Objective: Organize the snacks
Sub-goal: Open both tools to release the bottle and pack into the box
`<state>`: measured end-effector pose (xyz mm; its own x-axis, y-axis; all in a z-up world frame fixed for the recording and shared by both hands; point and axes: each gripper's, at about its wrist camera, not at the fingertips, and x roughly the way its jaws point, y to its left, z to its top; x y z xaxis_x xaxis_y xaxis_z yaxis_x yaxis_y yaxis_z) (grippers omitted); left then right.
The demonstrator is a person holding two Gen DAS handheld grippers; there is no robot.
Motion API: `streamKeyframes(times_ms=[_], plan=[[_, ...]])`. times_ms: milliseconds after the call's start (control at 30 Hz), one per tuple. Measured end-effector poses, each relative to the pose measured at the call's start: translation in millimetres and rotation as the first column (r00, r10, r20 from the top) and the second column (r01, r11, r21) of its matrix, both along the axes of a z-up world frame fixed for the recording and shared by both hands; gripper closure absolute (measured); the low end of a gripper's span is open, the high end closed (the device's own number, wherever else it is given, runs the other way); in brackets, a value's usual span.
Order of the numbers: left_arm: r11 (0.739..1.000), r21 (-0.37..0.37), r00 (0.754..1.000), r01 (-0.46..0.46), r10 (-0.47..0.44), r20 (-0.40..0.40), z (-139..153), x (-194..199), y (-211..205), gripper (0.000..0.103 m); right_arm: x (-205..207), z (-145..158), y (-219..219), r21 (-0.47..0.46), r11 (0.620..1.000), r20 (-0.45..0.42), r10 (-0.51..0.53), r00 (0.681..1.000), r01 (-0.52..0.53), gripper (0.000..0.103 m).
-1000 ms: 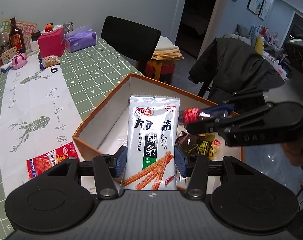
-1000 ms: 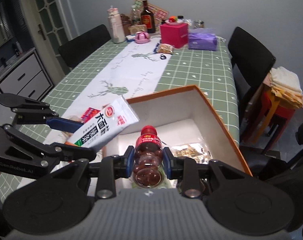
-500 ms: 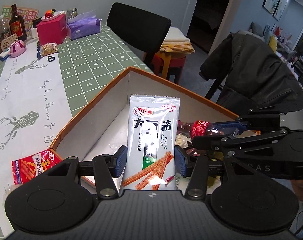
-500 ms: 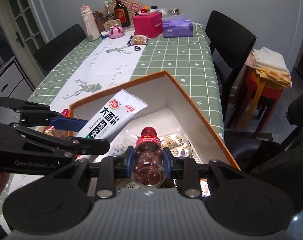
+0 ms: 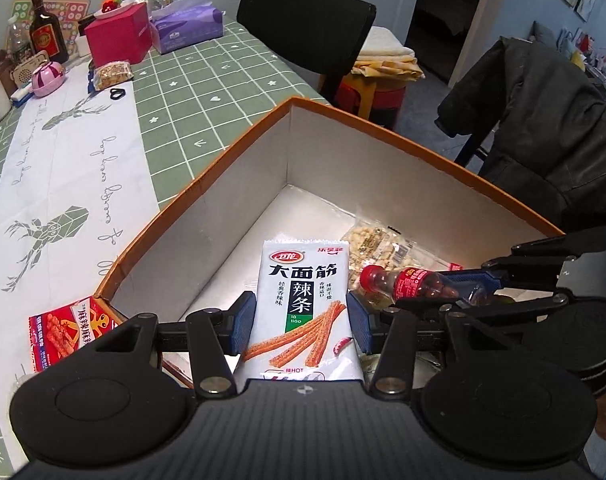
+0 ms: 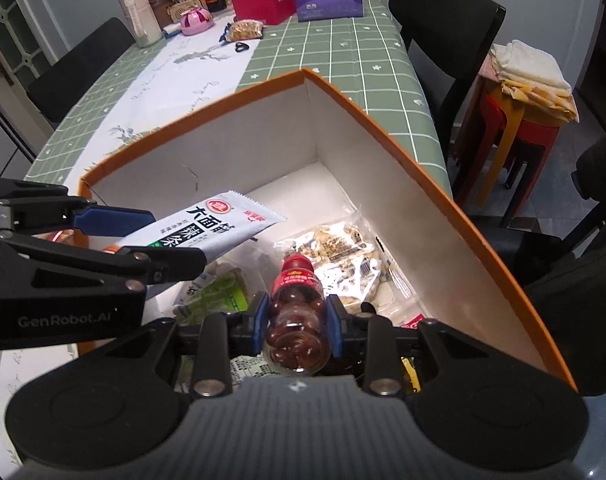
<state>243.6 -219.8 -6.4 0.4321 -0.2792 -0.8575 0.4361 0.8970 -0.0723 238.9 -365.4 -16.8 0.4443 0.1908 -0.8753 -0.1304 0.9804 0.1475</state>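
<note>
Two grippers are hovering over the orange-rimmed white cardboard box [image 6: 403, 148]: left gripper [image 5: 301, 318] clamping the white spicy-strip packet [image 5: 305, 304], right gripper [image 6: 297, 326] squeezing the small red-capped bottle [image 6: 297, 308], probably for dropping in.

Between the left gripper's [image 5: 301, 322] blue pads, a glossy white foil packet [image 5: 303, 312] is held. A clear plastic bottle [image 6: 297, 312] with a red cap is clamped between the right gripper's [image 6: 297, 330] pads. Beyond both sets of fingers, matt white card is seen lining the orange-edged box [image 6: 383, 136]. A crinkled clear bag of nuts [image 6: 343, 256] is seen ahead of the bottle.
</note>
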Motion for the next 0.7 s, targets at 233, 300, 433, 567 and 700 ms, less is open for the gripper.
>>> streamKeyframes(times_ms=[233,300,433,567,700], plan=[[0.999,0.006,0.999,-0.041,0.041,-0.007,-10,4,3,0.047,7,-7,3,-0.013,1.0,-0.018,-0.02,1.0,0.019,0.074],[0.999,0.019,0.999,-0.04,0.04,0.0,-10,4,1,0.047,8,-9,4,-0.018,1.0,-0.023,-0.019,1.0,0.019,0.074],[0.999,0.016,0.999,-0.041,0.041,0.007,-11,3,1,0.045,9,-10,3,-0.009,1.0,-0.028,-0.024,0.999,0.024,0.073],[0.997,-0.013,0.997,-0.075,0.075,0.005,-9,5,7,0.037,10,-6,-1,0.011,0.999,-0.016,-0.044,0.999,0.044,0.073],[0.997,-0.025,0.997,-0.075,0.076,0.012,-5,4,9,0.037,9,0,-3,0.026,0.998,0.006,-0.056,0.998,0.056,0.073]])
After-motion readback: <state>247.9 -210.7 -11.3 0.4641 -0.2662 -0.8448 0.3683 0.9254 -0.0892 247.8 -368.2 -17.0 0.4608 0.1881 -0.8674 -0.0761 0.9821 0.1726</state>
